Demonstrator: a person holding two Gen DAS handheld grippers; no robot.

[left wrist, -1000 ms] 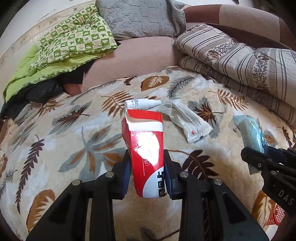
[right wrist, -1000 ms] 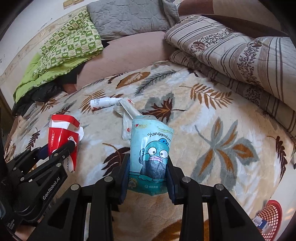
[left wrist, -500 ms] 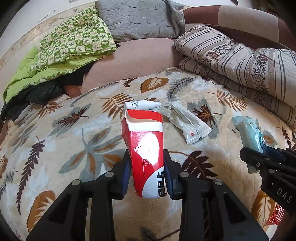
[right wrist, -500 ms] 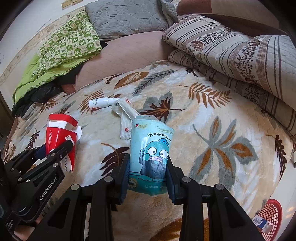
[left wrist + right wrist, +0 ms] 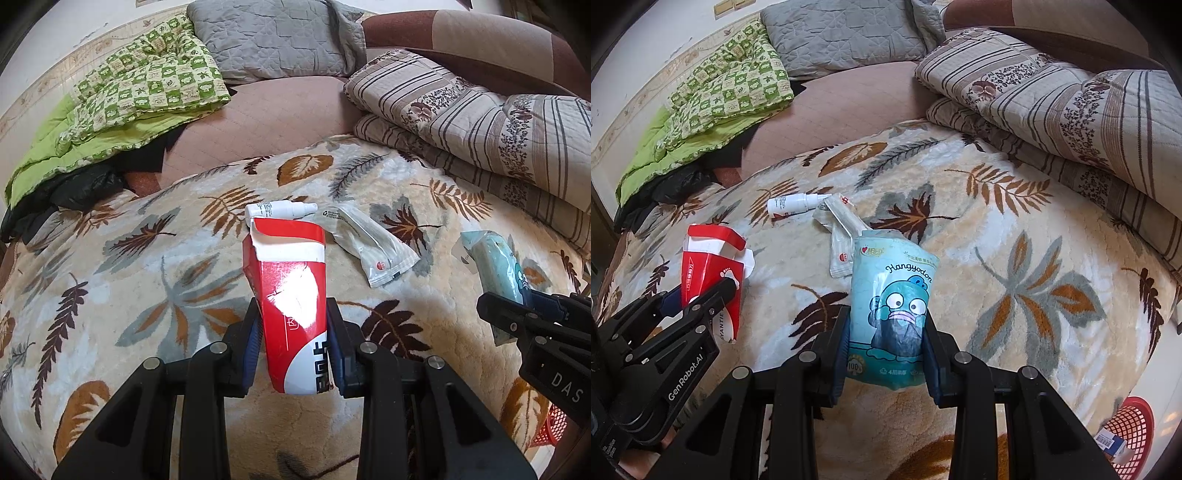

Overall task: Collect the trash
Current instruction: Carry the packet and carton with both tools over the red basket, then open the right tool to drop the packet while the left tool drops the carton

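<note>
Trash sits in both tools above the bed's near edge: the left tool [image 5: 295,354] is clamped on a torn red carton [image 5: 291,306], its open top tilted away, and the right tool [image 5: 886,354] is clamped on a blue pouch [image 5: 892,306] (a cartoon face on its front). Each pack stands up between the blue pads, held clear of the leaf blanket [image 5: 1015,258]. Down at the near right corner, off the bed, a red basket [image 5: 1134,424] shows with a small box inside. Farther out, near the blanket's middle, a clear wrapper [image 5: 369,251] lies flat, and a white bottle [image 5: 280,210] lies on its side just beside it. Along the far right edge is a striped quilt [image 5: 1071,99], folded. At the far left is a green quilt [image 5: 140,92], with a grey pillow [image 5: 273,37] at the far edge.
</note>
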